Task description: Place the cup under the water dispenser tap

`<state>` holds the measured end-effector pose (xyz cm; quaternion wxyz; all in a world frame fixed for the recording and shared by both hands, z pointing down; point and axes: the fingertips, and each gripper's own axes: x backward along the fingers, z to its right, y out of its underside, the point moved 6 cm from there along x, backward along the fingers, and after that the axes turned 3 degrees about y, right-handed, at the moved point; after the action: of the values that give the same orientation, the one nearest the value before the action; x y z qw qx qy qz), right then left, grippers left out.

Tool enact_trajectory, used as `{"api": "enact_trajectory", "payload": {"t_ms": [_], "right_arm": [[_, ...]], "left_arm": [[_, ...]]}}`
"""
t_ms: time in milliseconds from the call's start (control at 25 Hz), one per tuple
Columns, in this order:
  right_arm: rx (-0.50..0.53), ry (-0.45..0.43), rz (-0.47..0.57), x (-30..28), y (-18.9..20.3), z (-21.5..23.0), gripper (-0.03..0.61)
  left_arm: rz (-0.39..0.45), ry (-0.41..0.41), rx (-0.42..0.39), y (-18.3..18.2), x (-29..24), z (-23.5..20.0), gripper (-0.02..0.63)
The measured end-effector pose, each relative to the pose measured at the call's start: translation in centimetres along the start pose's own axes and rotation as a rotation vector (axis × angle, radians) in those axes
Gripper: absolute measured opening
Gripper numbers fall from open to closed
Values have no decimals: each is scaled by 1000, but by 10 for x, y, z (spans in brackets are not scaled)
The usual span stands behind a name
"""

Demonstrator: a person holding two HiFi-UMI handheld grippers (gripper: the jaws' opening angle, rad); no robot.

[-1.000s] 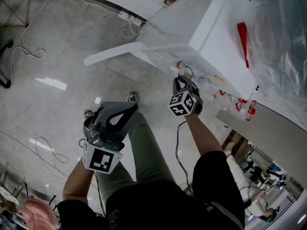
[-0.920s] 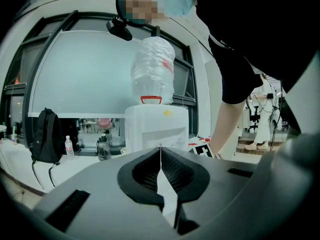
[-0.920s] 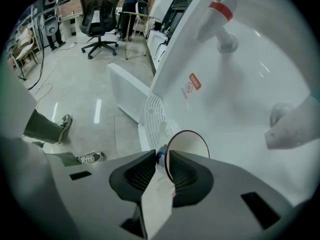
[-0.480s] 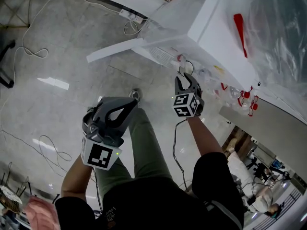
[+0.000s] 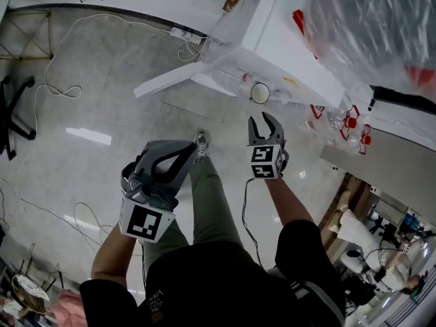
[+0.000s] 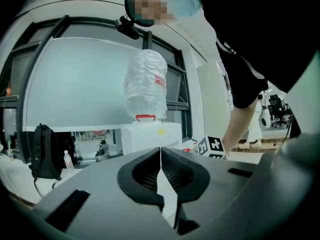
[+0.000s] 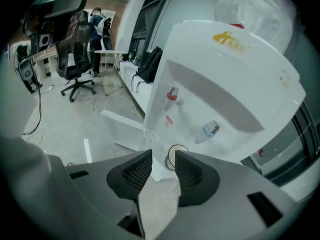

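Note:
A white cup (image 5: 259,92) stands on the drip tray of the white water dispenser (image 5: 286,46). In the right gripper view the cup (image 7: 175,156) sits below the blue tap (image 7: 210,130), with the red tap (image 7: 172,95) to its left. My right gripper (image 5: 265,120) hovers just short of the cup, apart from it; its jaws are opening and nothing is between them. My left gripper (image 5: 189,150) is lower left over the floor, shut and empty. In the left gripper view the dispenser (image 6: 150,134) carries a plastic-wrapped bottle (image 6: 145,84).
A white panel (image 5: 170,82) juts from the dispenser's foot across the floor. A power strip (image 5: 185,35) and cables lie behind it. Red-capped bottles (image 5: 351,125) stand to the right. Office chairs (image 7: 77,59) and a black backpack (image 6: 44,151) are further off.
My right gripper has opened, let go of the cup and drawn back up from the dispenser. The cup stays on the tray. My left gripper has risen a little.

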<state>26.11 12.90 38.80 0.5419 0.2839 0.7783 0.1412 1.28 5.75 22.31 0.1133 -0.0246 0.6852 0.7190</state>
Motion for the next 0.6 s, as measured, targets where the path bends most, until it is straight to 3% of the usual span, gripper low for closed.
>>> {"api": "enact_trajectory", "payload": {"t_ms": [320, 600], "right_arm": [[-292, 62, 135, 97, -19, -28, 126], [-394, 109, 274, 170, -50, -35, 103]], "left_arm": [[29, 41, -53, -35, 47, 22, 21], [45, 62, -92, -71, 75, 31, 21]]}}
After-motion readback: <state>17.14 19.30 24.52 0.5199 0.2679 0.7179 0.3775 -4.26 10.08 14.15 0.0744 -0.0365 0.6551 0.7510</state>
